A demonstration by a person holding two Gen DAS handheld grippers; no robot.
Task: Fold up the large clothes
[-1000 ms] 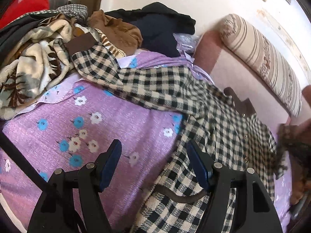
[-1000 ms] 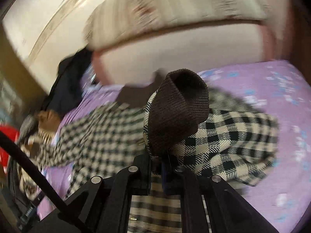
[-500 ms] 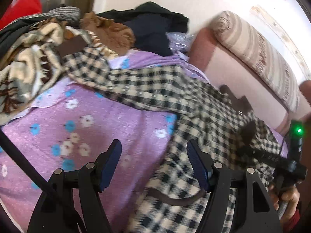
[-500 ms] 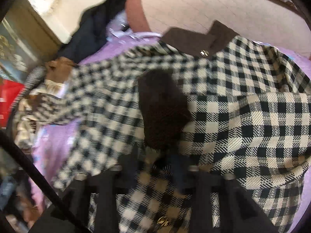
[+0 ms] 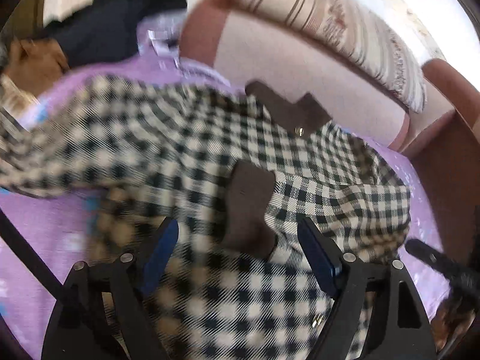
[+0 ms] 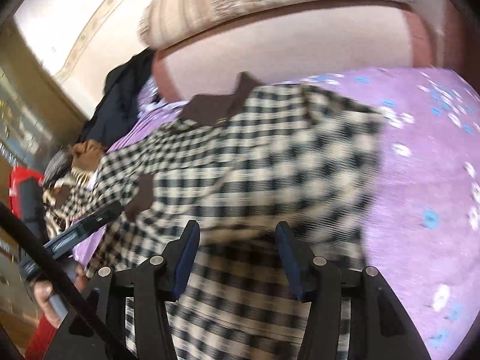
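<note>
A black-and-cream checked shirt point(image 5: 186, 156) with a brown collar point(image 5: 288, 108) lies spread on the purple flowered bedsheet point(image 5: 45, 234). Its right sleeve is folded over the body, with the brown cuff point(image 5: 249, 207) lying on top. My left gripper point(image 5: 240, 255) is open just above the shirt, the cuff between its fingers' line. In the right wrist view the shirt point(image 6: 270, 156) fills the middle, collar point(image 6: 222, 108) at the back. My right gripper point(image 6: 237, 249) is open and empty over the shirt's lower part. Both views are motion-blurred.
A striped bolster point(image 5: 330, 27) rests on the pink headboard point(image 5: 300, 69) at the back. A pile of dark and brown clothes point(image 5: 90, 30) lies at the back left. The left gripper point(image 6: 81, 231) shows at the left edge of the right wrist view.
My right gripper has let go of the brown cuff and opened; the sleeve now lies folded across the shirt. My left gripper has swung right, over the shirt.
</note>
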